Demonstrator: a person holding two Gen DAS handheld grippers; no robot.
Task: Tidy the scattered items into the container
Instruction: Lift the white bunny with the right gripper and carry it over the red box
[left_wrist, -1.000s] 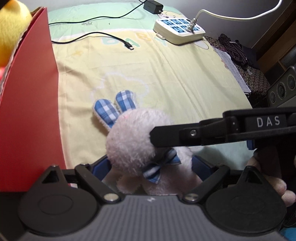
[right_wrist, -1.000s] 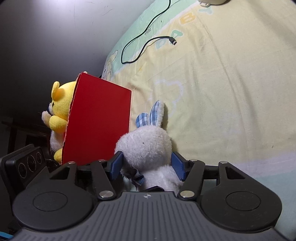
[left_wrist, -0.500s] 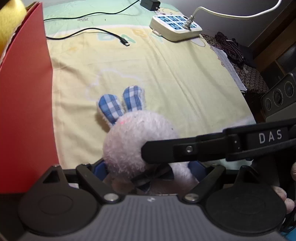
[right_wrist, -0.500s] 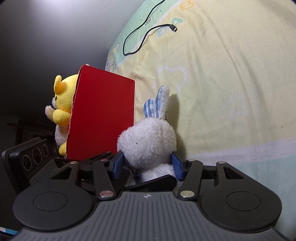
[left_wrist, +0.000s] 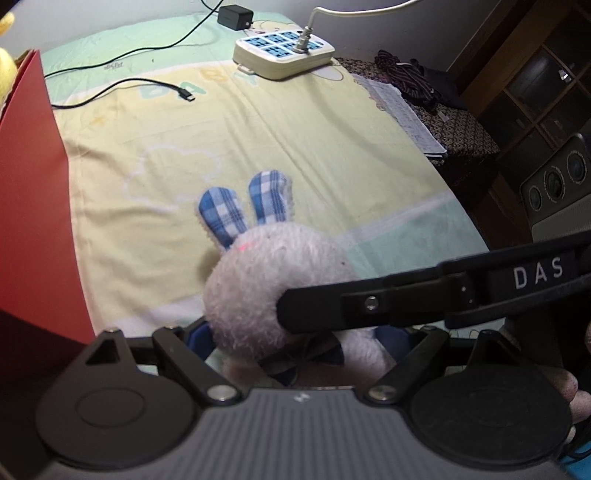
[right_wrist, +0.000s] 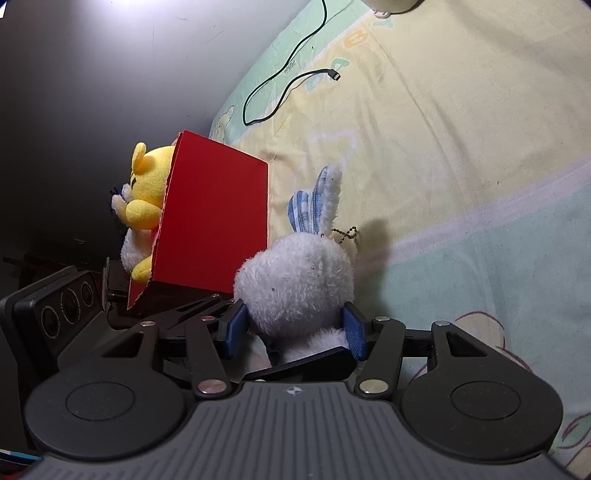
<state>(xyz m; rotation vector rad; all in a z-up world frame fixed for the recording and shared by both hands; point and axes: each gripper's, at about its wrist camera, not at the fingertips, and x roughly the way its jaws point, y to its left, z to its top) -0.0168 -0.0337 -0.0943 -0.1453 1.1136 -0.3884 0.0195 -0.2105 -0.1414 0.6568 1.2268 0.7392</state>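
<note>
I'm holding the plush bunny (right_wrist: 295, 280) in both tools: the right hand-held gripper (right_wrist: 293, 328) is pinching its neck between blue pads, and the left hand-held gripper (left_wrist: 299, 343) is closing around its body from the other side. It's hanging above the bed (left_wrist: 314, 129), ears pointing away from me. The red box (right_wrist: 214, 221), yellow bear (right_wrist: 147, 184) already inside, is sitting just to my left, nearer the left hand.

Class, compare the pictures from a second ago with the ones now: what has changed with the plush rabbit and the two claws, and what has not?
The plush rabbit has been lifted off the bedsheet, carried between both claws; its bead chain now dangles free. The right claw and left claw stay closed on it. The red box, yellow bear, cable and power strip have not moved.
</note>
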